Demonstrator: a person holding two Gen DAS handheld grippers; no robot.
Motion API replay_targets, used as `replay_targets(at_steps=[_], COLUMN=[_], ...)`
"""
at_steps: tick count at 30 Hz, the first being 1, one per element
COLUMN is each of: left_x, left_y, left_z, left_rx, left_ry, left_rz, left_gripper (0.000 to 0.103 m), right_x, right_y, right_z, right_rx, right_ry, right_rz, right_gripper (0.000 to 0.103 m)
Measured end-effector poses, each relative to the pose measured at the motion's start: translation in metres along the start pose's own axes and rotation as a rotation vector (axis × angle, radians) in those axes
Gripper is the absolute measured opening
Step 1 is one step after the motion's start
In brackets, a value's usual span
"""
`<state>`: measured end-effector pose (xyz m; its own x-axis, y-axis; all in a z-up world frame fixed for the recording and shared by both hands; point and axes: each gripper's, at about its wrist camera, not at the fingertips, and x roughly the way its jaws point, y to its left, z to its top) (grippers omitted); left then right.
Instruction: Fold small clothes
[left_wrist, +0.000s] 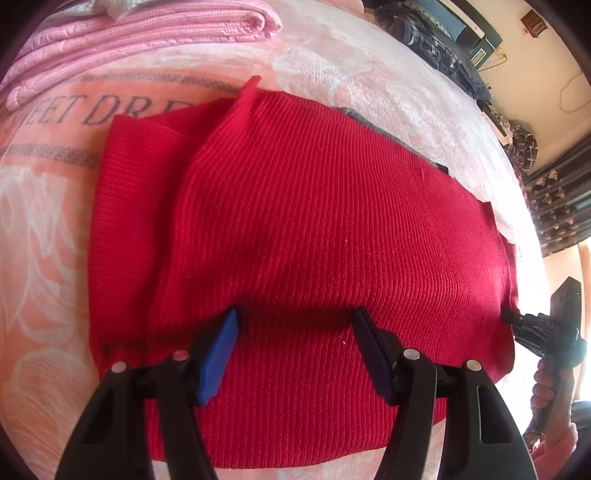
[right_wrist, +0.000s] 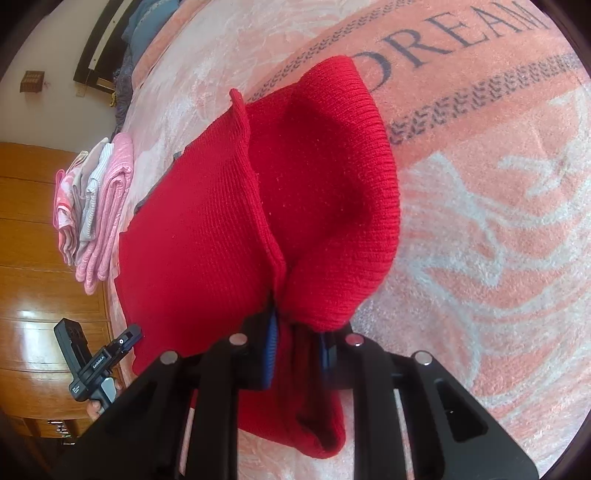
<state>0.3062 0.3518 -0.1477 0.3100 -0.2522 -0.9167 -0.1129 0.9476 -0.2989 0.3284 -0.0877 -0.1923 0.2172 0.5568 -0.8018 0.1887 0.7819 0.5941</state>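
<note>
Blue-padded fingers of the left gripper (left_wrist: 295, 343) stand spread over the near part of a red ribbed knit garment (left_wrist: 295, 206), while the right gripper (right_wrist: 299, 347) pinches a bunched edge of it. It lies partly folded on a peach "DREAM" blanket (right_wrist: 498, 221), long axis running left-right in the left wrist view; beyond it sits a stack of pink folded cloths (left_wrist: 147, 33).

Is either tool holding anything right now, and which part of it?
The right tool pinches the red knit garment at its bunched edge; the left tool is open above it, holding nothing.
</note>
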Motion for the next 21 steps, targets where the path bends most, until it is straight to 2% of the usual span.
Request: replay_targets(at_steps=[15, 18, 21], left_x=[0.000, -0.013, -0.040], left_y=[0.000, 0.005, 0.015], left_z=[0.001, 0.008, 0.018], left_rx=[0.017, -0.033, -0.071], left_ry=[0.011, 0.026, -0.048], left_rz=[0.001, -0.041, -0.081], left_gripper=[0.066, 0.066, 0.066], right_x=[0.000, -0.006, -0.013], right_y=[0.005, 0.025, 0.067], right_z=[-0.002, -0.004, -0.006], right_rx=[0.011, -0.020, -0.120], right_ry=[-0.010, -0.023, -0.048], right_rz=[-0.041, -0.107, -0.126], right_gripper=[0.016, 0.015, 0.015])
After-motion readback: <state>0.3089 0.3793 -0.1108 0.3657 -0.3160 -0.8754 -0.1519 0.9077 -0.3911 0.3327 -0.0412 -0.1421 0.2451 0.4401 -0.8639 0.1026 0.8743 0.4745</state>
